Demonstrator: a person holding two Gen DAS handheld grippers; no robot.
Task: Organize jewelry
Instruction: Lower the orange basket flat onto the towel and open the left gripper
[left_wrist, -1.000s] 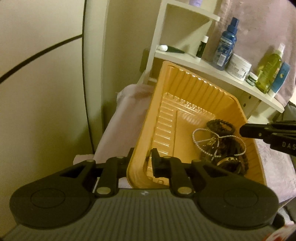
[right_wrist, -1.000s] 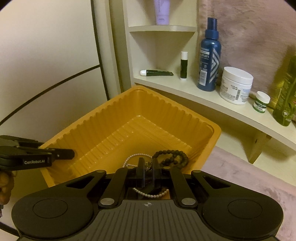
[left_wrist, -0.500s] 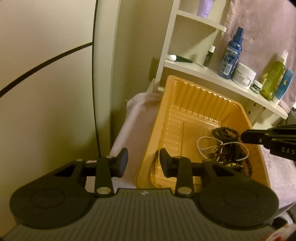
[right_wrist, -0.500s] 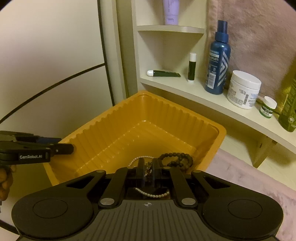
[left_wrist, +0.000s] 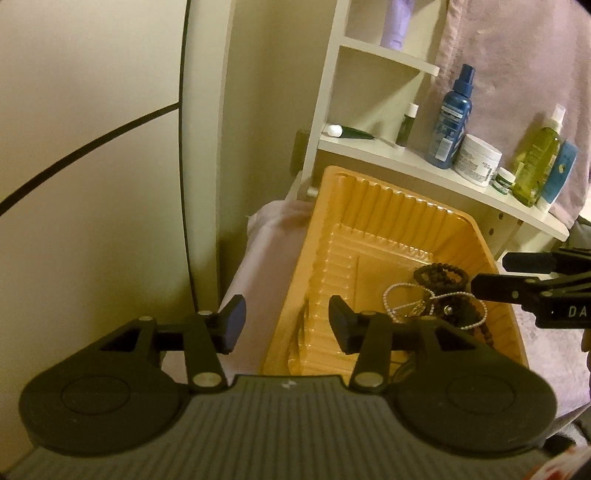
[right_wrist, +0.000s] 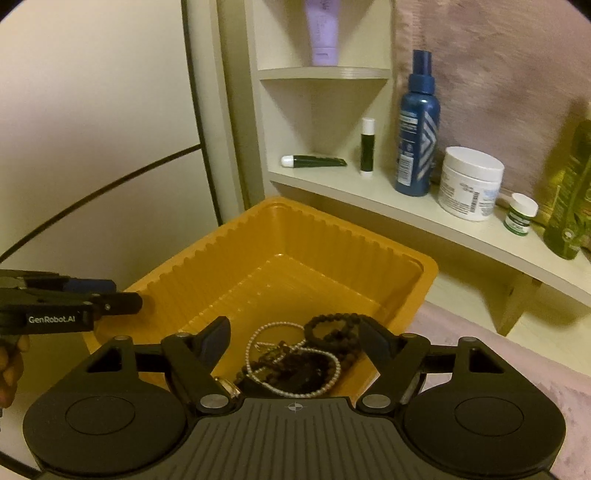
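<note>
The jaws of the left gripper (left_wrist: 285, 319) stand wide apart with nothing between them, straddling the near left rim of the orange plastic tray (left_wrist: 354, 206): one finger hangs over the pink cloth (left_wrist: 266, 254) outside it, the other over the tray floor. From the left wrist, the tray runs from 6 o'clock toward 1 o'clock; the jewelry lies heaped at its near right end, around 3 o'clock, with a white pearl strand (left_wrist: 397, 291) looped over a dark bead bracelet (left_wrist: 441, 271). The right gripper (left_wrist: 491, 275) enters from 3 o'clock just above that heap, its two fingers apart. At 1 o'clock a white shelf (left_wrist: 417, 162) carries a blue spray bottle (left_wrist: 452, 122) and a white jar (left_wrist: 478, 158). From the right wrist, the right gripper (right_wrist: 295, 334) also has its jaws spread wide and holds nothing; the pearl strand (right_wrist: 258, 334) and the bead bracelet (right_wrist: 332, 325) rest between and below its fingers on the tray's (right_wrist: 332, 225) near end at 6 o'clock. The left gripper (right_wrist: 122, 295) shows at 9 o'clock by the tray's left rim. The spray bottle (right_wrist: 417, 125) and jar (right_wrist: 471, 181) stand at 1 o'clock, and a lilac tube (right_wrist: 323, 29) on the upper shelf at 12.
</note>
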